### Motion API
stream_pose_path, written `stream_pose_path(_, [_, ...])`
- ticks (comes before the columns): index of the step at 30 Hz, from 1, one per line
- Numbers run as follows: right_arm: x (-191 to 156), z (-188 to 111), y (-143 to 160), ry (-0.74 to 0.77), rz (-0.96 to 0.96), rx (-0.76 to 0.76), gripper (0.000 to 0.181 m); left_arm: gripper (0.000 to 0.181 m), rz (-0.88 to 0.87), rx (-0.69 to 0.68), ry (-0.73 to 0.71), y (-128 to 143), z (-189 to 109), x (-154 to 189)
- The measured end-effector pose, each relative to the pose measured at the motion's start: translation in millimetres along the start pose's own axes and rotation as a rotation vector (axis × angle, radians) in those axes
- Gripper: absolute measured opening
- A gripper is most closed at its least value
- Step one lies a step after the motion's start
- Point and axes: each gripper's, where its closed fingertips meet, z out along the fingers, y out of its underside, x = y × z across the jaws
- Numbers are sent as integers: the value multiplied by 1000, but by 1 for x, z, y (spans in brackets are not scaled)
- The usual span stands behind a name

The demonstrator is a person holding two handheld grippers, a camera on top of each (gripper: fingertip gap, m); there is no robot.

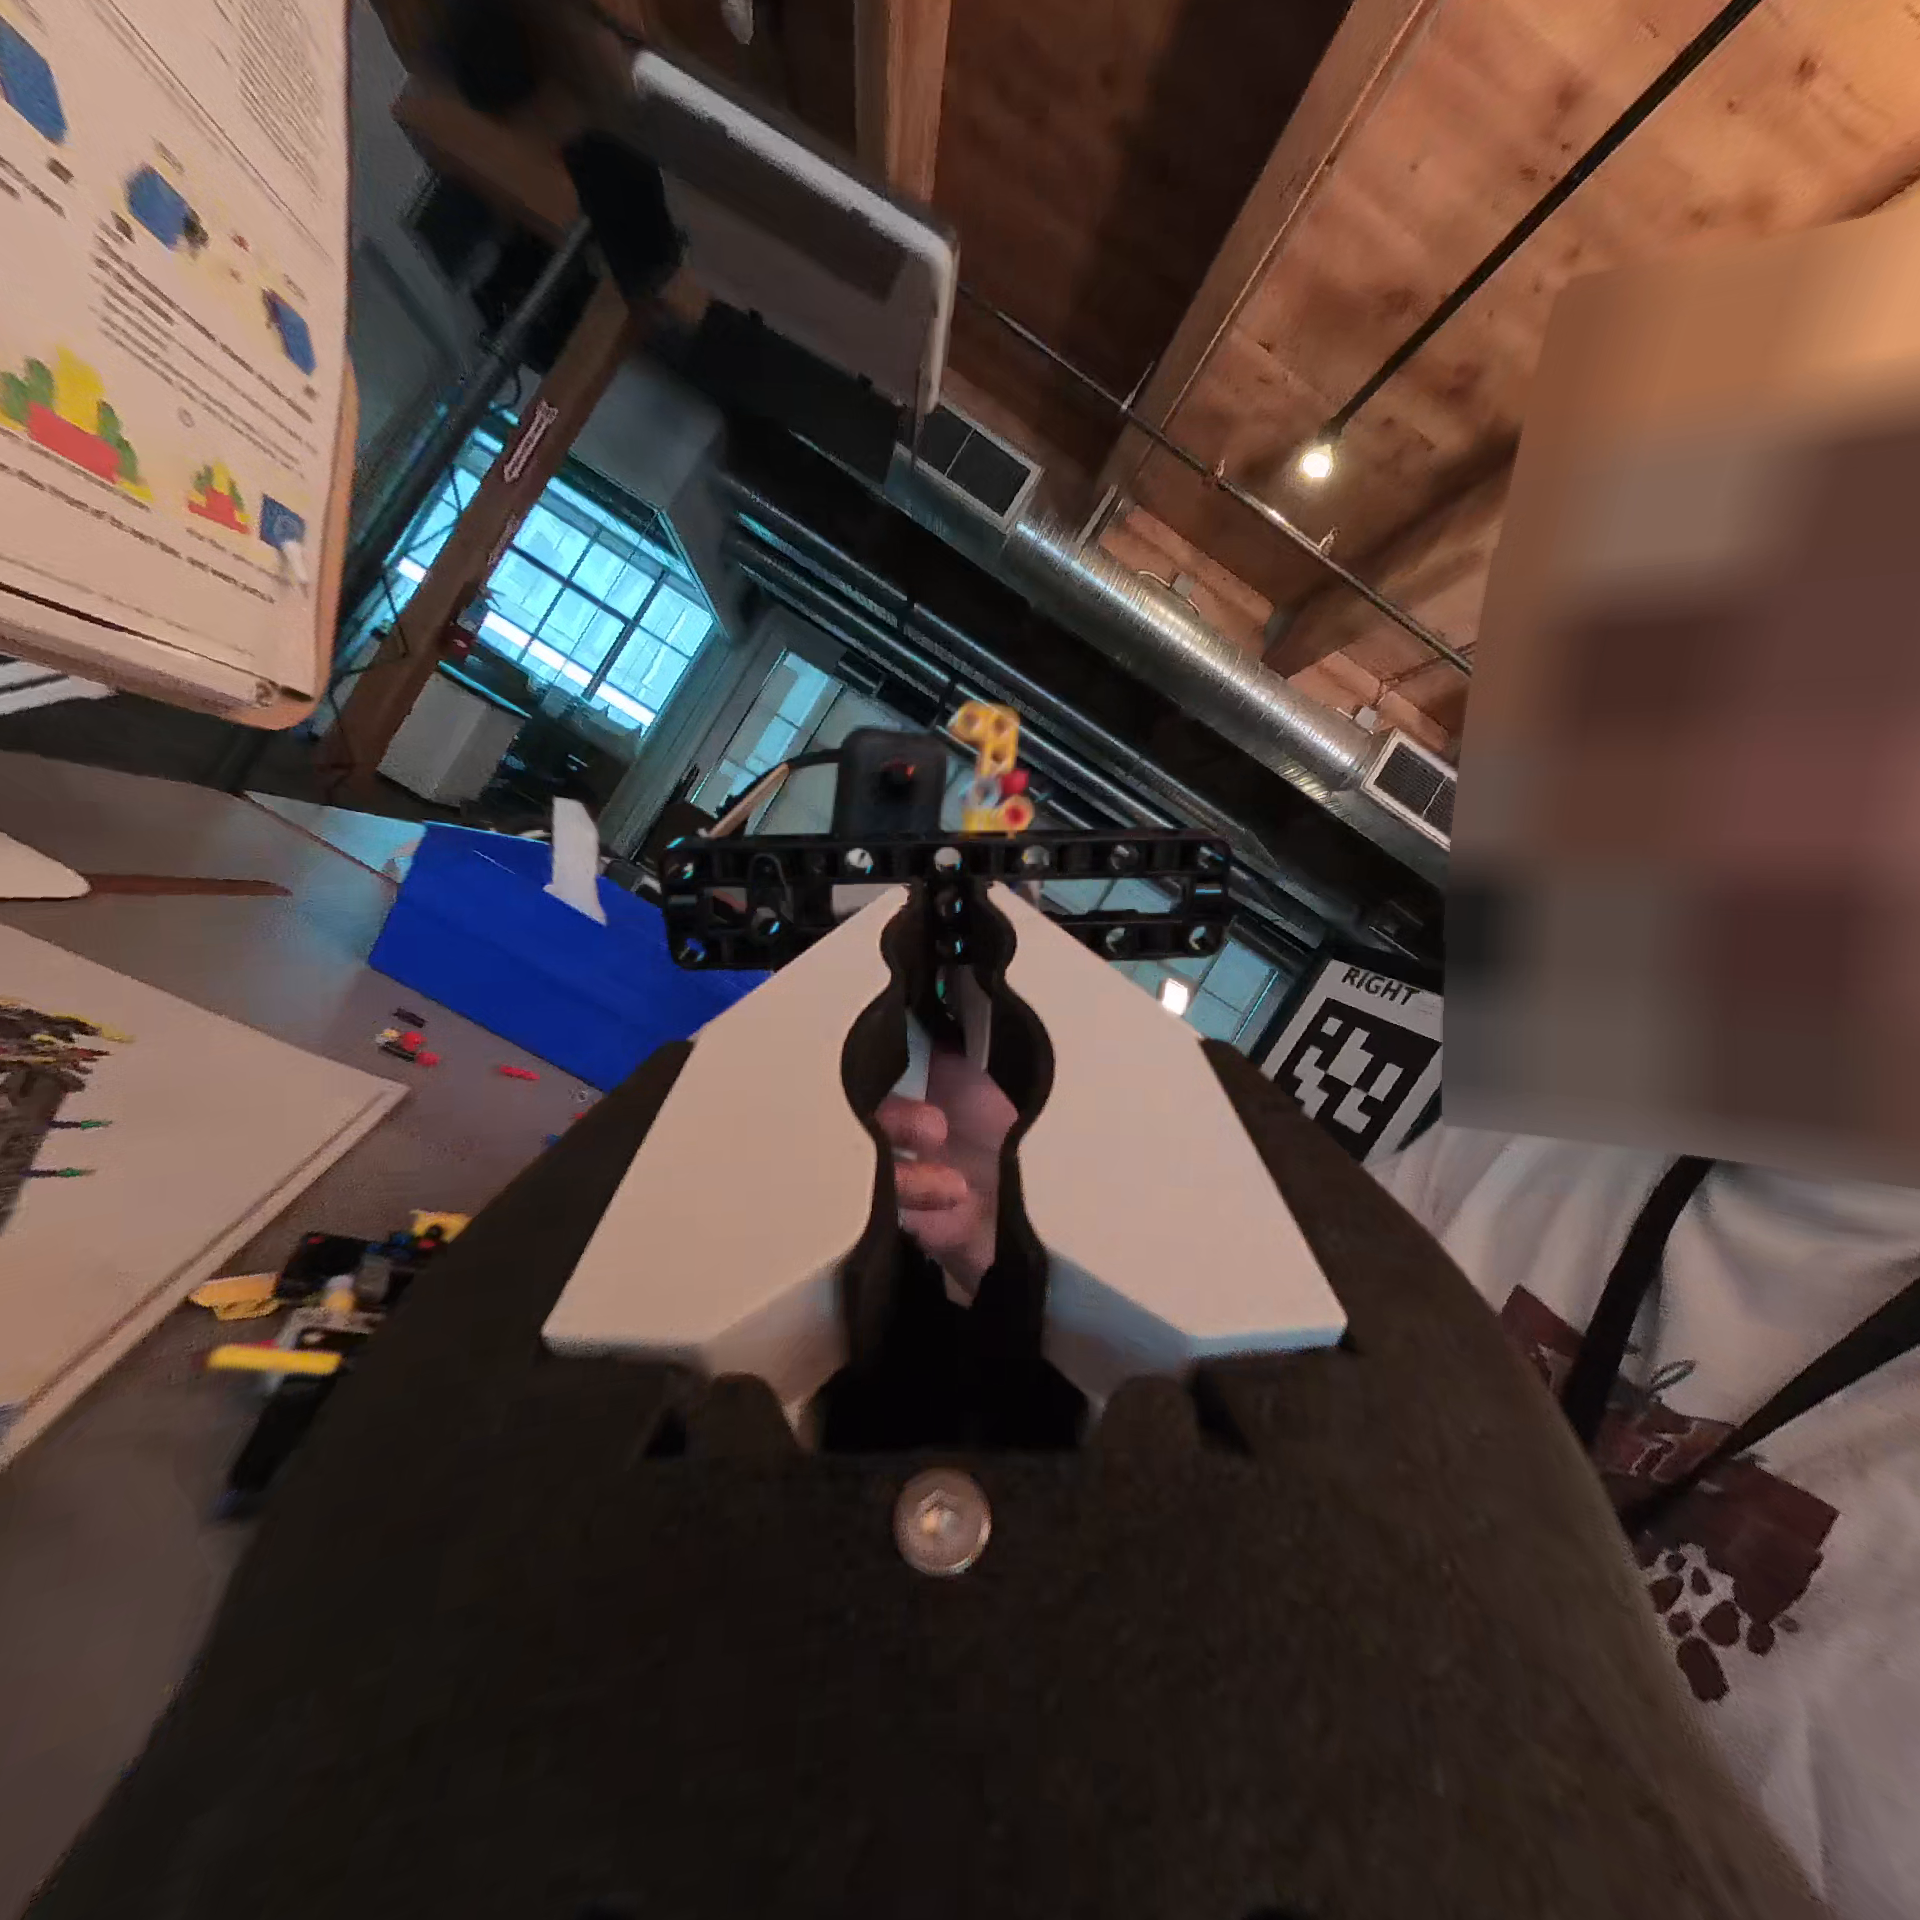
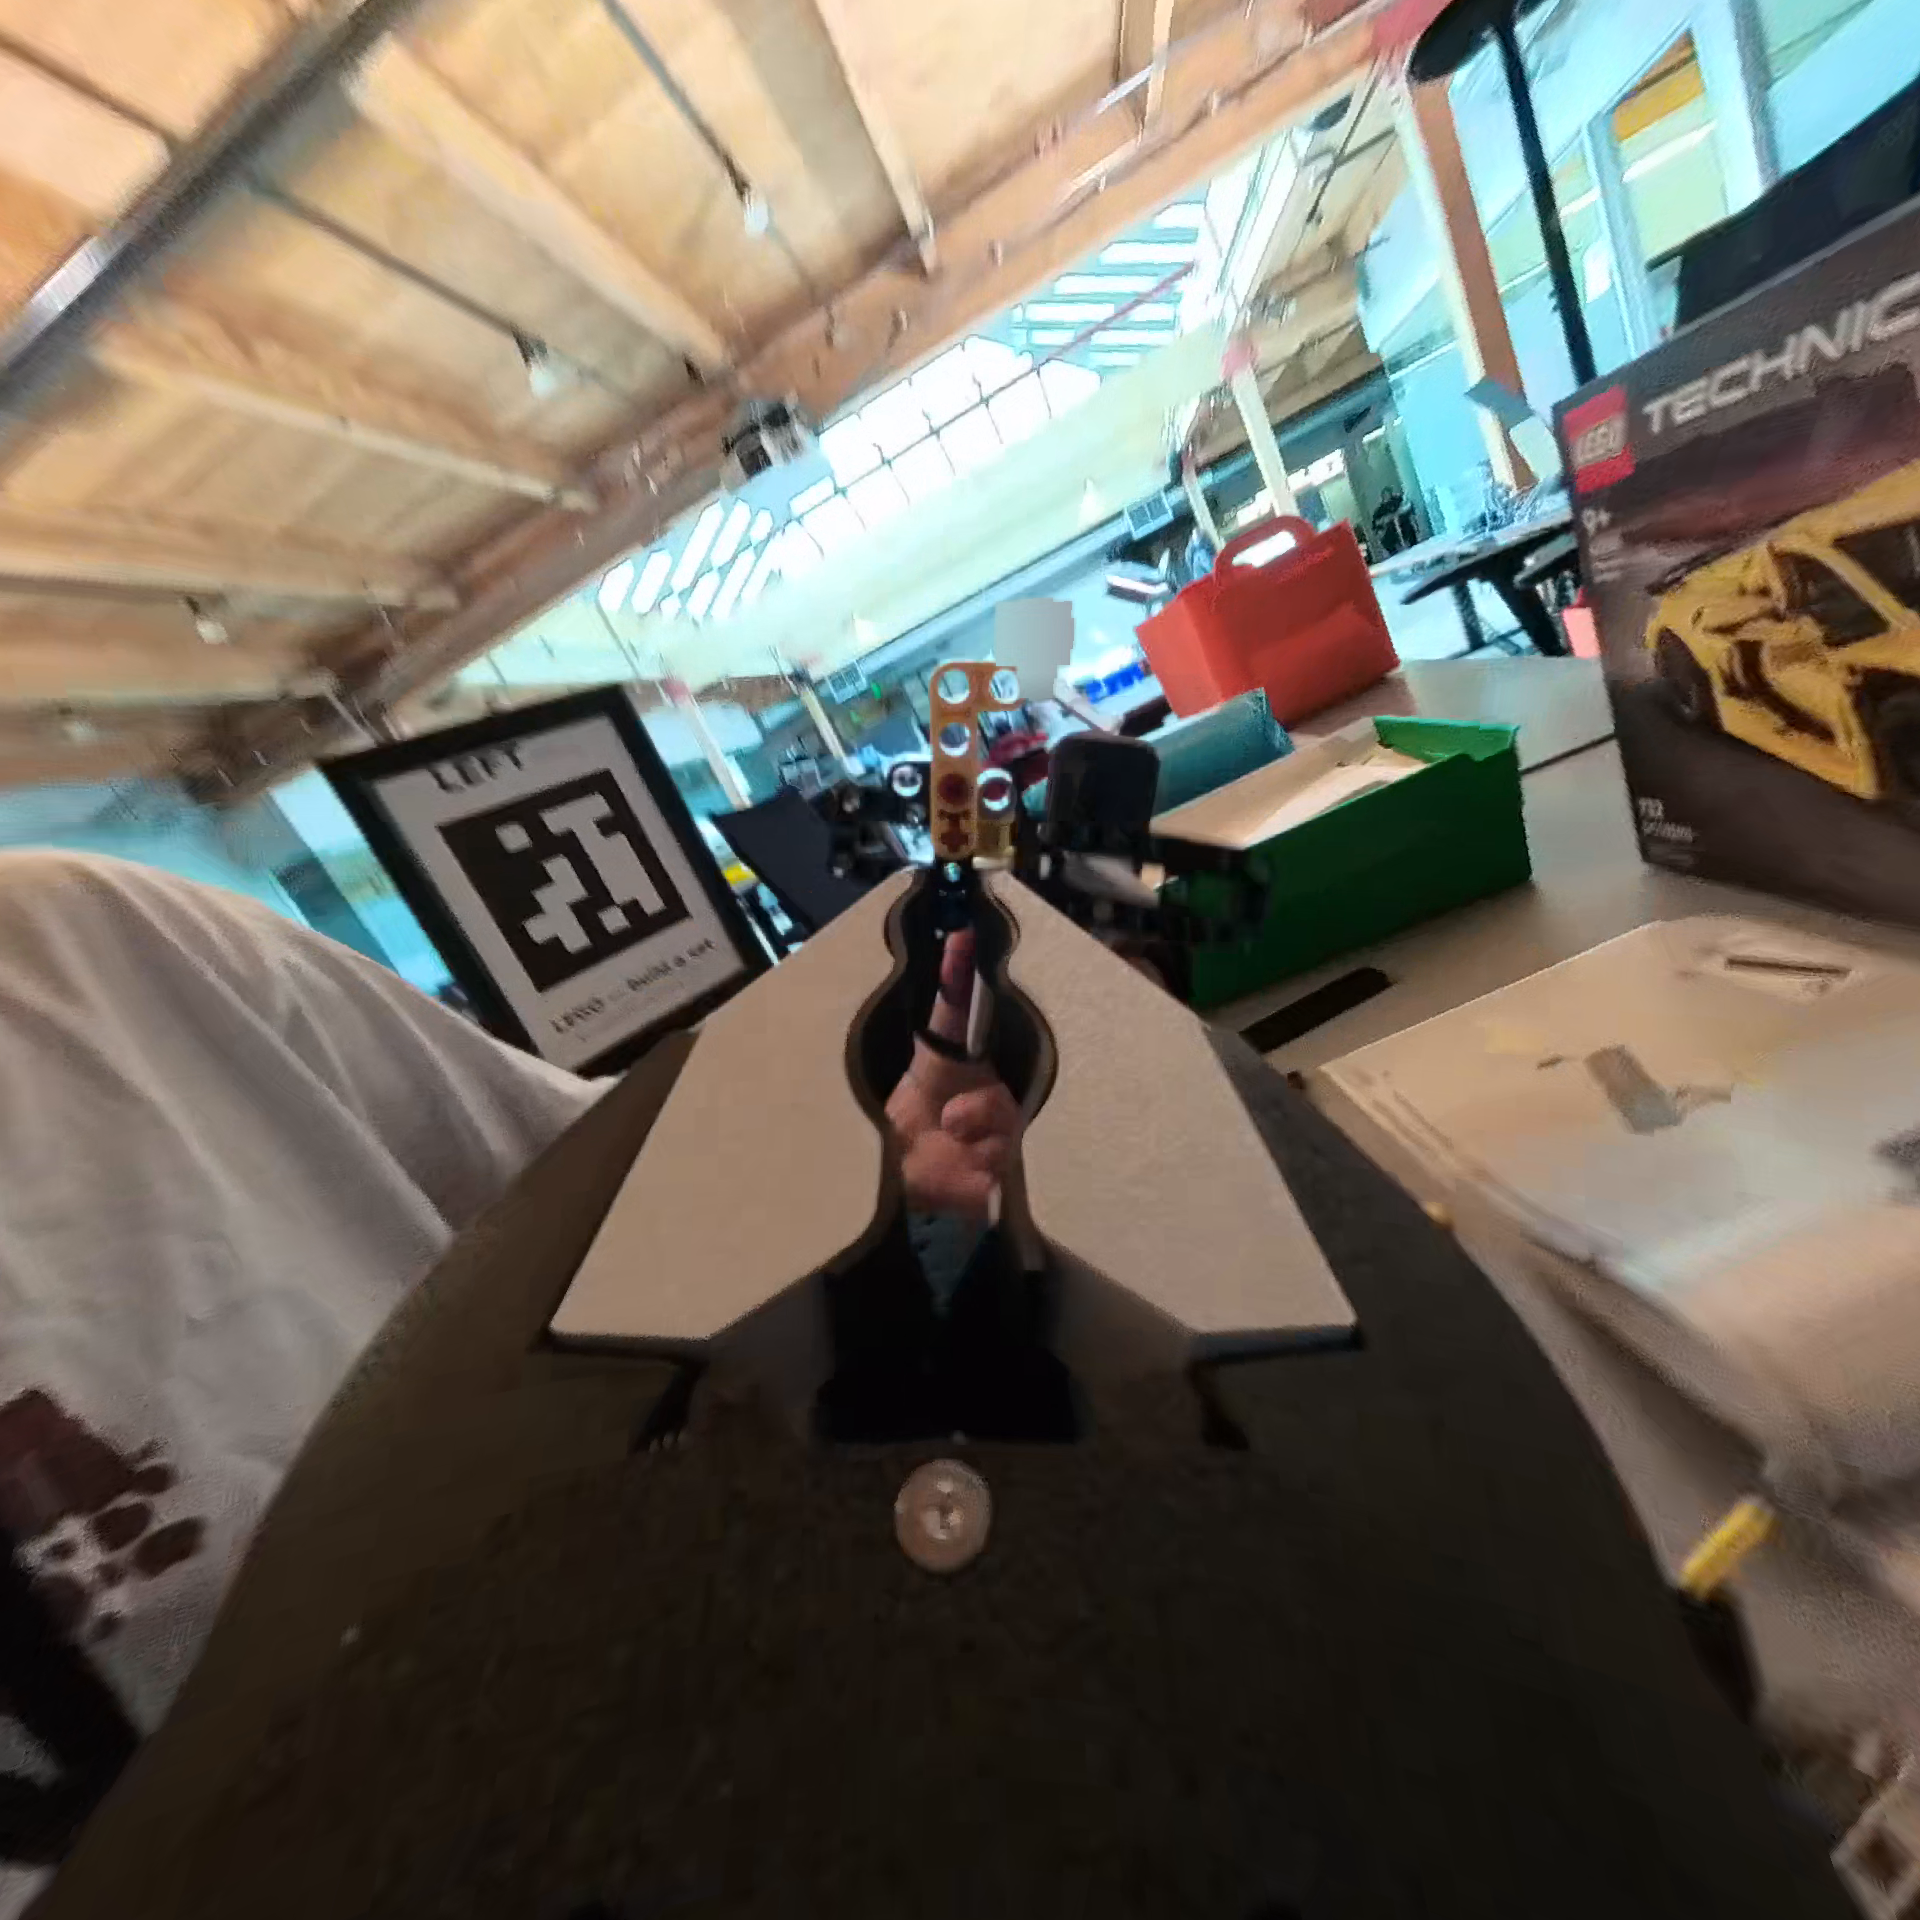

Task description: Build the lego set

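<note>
Both grippers are raised above the table and face each other. My left gripper (image 1: pixel 948 896) is shut on a black holed Lego frame (image 1: pixel 1101 868) that lies crosswise at its fingertips. My right gripper (image 2: pixel 961 875) is shut on the lower end of a yellow L-shaped beam (image 2: pixel 954 748) with red pins, held upright. In the left wrist view the yellow beam (image 1: pixel 992 753) stands just behind the frame's top edge, near its middle. In the right wrist view the black frame (image 2: pixel 871 823) shows dimly behind the beam. I cannot tell whether the two parts touch.
The person in a white shirt (image 1: pixel 1714 1299) is close on the right. A blue box (image 1: pixel 520 940), loose Lego pieces (image 1: pixel 343 1288) and instruction sheets (image 1: pixel 187 1122) lie on the table. A green box (image 2: pixel 1351 862), the set's box (image 2: pixel 1766 644) and a booklet (image 2: pixel 1610 1091) are on the other side. Spacing between my two grippers at the tips: around 4 cm.
</note>
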Motion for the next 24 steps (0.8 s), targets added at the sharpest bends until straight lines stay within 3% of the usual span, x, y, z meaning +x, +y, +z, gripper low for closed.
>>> stream_pose_path(2, [9,27,-1,0,-65,-37,5,8,25,-18,-29,3,-9,-12])
stream_pose_path(5, [18,41,16,3,12,-89,6,8,-2,7,-25,3,-22,-19])
stream_pose_path(10, [16,39,27,8,46,-100,6,8,12,-115,-104,16,-30,-33])
stream_pose_path(24, [32,23,44,58,97,-153,6,8,69,-217,-210,33,-33,-46])
